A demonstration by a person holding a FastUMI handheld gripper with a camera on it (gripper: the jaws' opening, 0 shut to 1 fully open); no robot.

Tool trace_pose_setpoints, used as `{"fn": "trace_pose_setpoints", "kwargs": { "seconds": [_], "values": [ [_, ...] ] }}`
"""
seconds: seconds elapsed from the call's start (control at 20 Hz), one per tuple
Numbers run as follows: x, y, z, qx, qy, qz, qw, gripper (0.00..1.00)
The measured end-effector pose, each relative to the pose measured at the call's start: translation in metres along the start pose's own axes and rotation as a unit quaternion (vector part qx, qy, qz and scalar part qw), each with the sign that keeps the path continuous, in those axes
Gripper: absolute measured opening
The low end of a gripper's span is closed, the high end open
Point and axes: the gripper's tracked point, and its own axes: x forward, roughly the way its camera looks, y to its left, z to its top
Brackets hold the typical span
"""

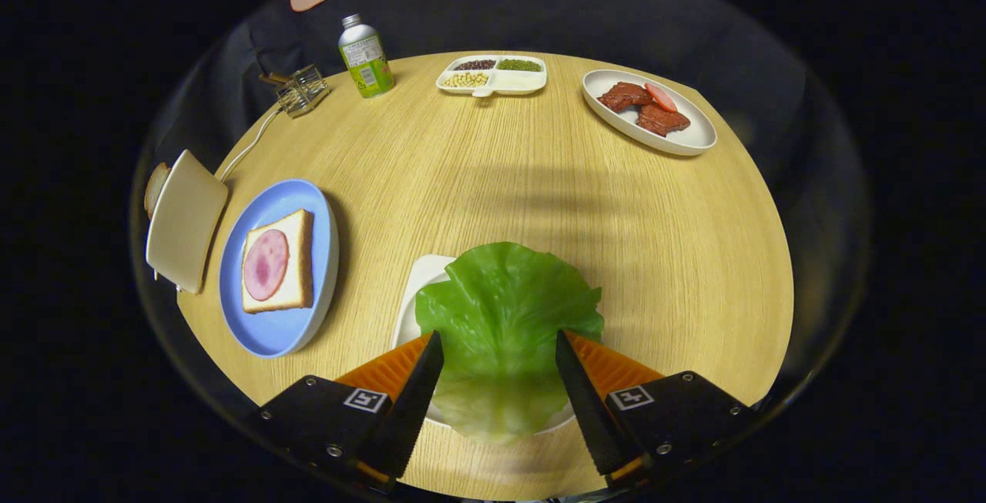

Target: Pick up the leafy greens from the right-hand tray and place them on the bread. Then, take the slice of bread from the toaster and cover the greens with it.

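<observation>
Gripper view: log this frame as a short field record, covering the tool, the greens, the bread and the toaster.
tool: tool open, fingers either side of the lettuce leaf, not pressing
greens: lettuce leaf lying on white tray
bread: bread slice with ham on blue plate, beyond the left finger
toaster: toaster beside the plate, second slice in it
stage: greens not yet lifted

Below my gripper point(499, 341) with its fingers apart: bright green lettuce leaf point(504, 318), blue plate point(279, 330), pink ham point(266, 264), pale wood-grain table point(539, 179).
</observation>
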Motion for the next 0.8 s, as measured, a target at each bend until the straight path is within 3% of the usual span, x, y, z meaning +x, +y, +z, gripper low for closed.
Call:
{"fn": "trace_pose_setpoints", "kwargs": {
  "seconds": [0.35, 0.45, 0.65, 0.8],
  "values": [
    [0.0059, -0.0015, 0.0021, -0.009, 0.000, -0.005, 1.000, 0.83],
    [0.0056, -0.0026, 0.0027, -0.008, -0.005, -0.006, 1.000, 0.77],
    [0.0071, -0.0019, 0.0034, -0.014, -0.014, -0.004, 1.000, 0.47],
    [0.0084, -0.0076, 0.0053, 0.006, -0.016, -0.011, 1.000, 0.17]
  ]
}}
